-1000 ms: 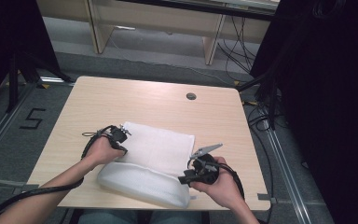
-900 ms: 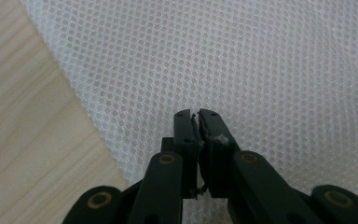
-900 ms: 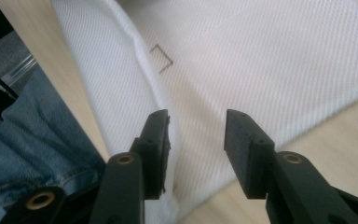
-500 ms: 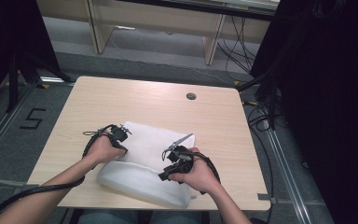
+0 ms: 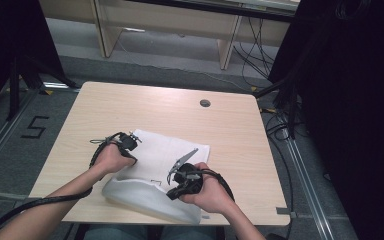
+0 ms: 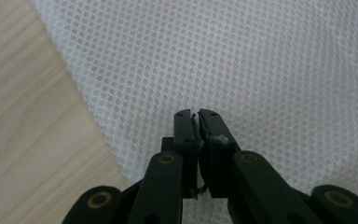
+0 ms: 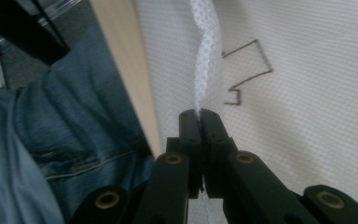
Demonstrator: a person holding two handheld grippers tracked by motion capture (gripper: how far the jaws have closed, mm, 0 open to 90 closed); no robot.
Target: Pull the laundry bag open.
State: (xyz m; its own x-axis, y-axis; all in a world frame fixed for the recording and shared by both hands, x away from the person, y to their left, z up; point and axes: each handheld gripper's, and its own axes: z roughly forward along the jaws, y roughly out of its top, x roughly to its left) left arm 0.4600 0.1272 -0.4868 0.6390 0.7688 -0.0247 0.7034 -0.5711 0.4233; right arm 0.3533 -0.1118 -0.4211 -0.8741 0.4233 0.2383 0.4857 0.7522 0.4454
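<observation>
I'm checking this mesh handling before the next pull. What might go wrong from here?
1. The right tool pinches only a thin ridge of the white mesh bag, so it may slip out.
2. The left tool is shut on the mesh too; pulling apart might tear it.
3. The bag overhangs the table edge and may slide off.

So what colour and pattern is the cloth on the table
White, with a fine honeycomb mesh weave; the mesh cloth shows best in the left gripper view.
</observation>
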